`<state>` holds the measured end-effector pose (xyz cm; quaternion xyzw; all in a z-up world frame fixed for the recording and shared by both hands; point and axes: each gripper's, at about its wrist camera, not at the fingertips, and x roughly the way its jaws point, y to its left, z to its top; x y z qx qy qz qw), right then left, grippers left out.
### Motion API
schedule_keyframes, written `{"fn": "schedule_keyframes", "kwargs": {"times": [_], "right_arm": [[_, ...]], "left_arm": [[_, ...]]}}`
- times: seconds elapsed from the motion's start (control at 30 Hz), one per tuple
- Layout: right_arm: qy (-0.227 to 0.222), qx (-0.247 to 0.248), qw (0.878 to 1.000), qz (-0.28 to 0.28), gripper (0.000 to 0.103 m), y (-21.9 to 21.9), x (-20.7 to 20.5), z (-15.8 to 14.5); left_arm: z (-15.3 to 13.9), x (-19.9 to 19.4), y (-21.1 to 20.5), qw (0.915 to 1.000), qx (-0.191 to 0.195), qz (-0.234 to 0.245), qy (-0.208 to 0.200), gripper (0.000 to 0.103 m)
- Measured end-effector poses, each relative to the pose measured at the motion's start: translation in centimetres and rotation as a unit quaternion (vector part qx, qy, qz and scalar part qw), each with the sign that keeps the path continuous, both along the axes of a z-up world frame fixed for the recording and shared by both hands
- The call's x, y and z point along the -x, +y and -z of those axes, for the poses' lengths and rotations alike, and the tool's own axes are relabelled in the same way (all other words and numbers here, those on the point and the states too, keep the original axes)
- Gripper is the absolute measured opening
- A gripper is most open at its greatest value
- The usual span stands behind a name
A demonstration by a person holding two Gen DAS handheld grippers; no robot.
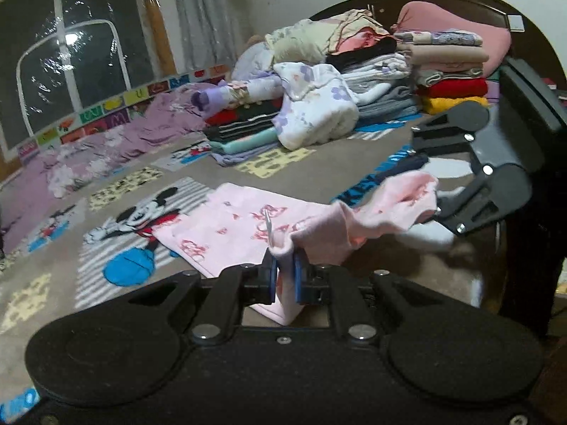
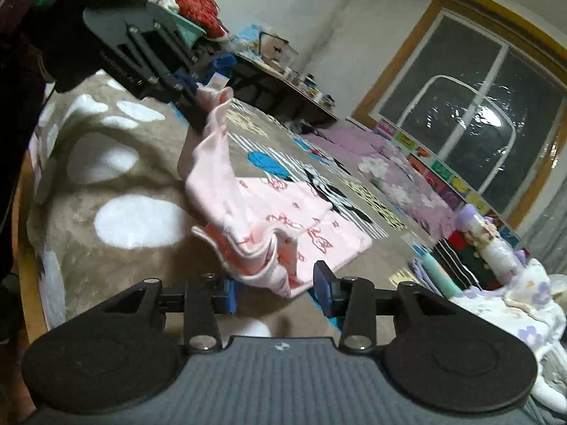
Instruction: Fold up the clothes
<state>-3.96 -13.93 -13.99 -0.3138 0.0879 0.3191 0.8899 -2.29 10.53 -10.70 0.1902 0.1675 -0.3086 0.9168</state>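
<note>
- The left claw is built of matte black linkages with silver screws and blue pads.
- The right claw is seen with blue pads and a ribbed grey body at 6 o'clock.

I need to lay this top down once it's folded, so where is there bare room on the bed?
Free: the grey cartoon-mouse blanket between the pink printed garment and the rumpled lilac floral sheet, and the brown white-spotted fleece beside the garment. Crowded: the stacks of folded clothes by the headboard.
</note>
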Motion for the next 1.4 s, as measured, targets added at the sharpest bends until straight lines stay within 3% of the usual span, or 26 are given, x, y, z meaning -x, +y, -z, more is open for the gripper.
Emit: {"fn": "schedule_keyframes", "kwargs": {"times": [0.13,0.27,0.37,0.5,0.6,0.63,0.7,0.8,0.97,1.17,1.27,1.4], "right_arm": [[0.0,-0.003,0.999,-0.042,0.042,-0.2,0.0,-0.2],[0.006,-0.002,0.996,-0.091,0.034,-0.3,-0.2,-0.6],[0.026,-0.007,0.993,-0.112,0.013,-0.7,-0.9,-1.2],[0.077,-0.099,0.988,-0.089,0.01,-2.5,-2.9,-2.8],[0.093,-0.131,0.985,-0.066,0.012,-3.4,-4.3,-3.3],[0.085,-0.12,0.987,-0.062,0.018,-3.4,-4.3,-3.2],[0.054,-0.082,0.993,-0.061,0.041,-2.9,-3.8,-2.8],[0.029,-0.052,0.995,-0.079,0.057,-2.9,-2.7,-2.6],[-0.013,0.014,0.992,-0.122,0.056,-1.9,-1.3,-1.5],[-0.043,0.106,0.973,-0.199,0.052,-1.1,1.0,0.4],[-0.036,0.115,0.971,-0.207,0.035,-0.7,1.1,0.5],[-0.022,0.097,0.975,-0.199,0.029,-0.9,1.3,-0.2]], "left_arm": [[0.2,-0.5,0.1,0.9999,0.008,0.012,0.009,0.008],[0.2,-1.3,0.6,0.9993,0.02,0.021,0.021,0.008],[0.0,-1.9,1.2,0.9985,0.043,0.019,0.03,0.008],[-0.5,-3.0,2.0,0.9959,0.083,0.013,0.034,0.008],[-0.7,-4.0,2.2,0.9942,0.1,0.015,0.036,0.008],[-0.6,-4.1,2.2,0.9945,0.096,0.018,0.037,0.008],[-0.5,-3.9,2.1,0.9948,0.089,0.029,0.041,0.008],[-0.2,-3.0,1.9,0.9959,0.069,0.041,0.042,0.008],[0.7,-1.4,1.7,0.9979,0.032,0.045,0.035,0.008],[1.9,-0.2,1.3,0.9978,-0.011,0.054,0.038,0.008],[2.0,-0.1,1.2,0.9979,-0.018,0.053,0.031,0.008],[1.9,-0.3,1.2,0.9985,-0.016,0.049,0.018,0.013]]}}
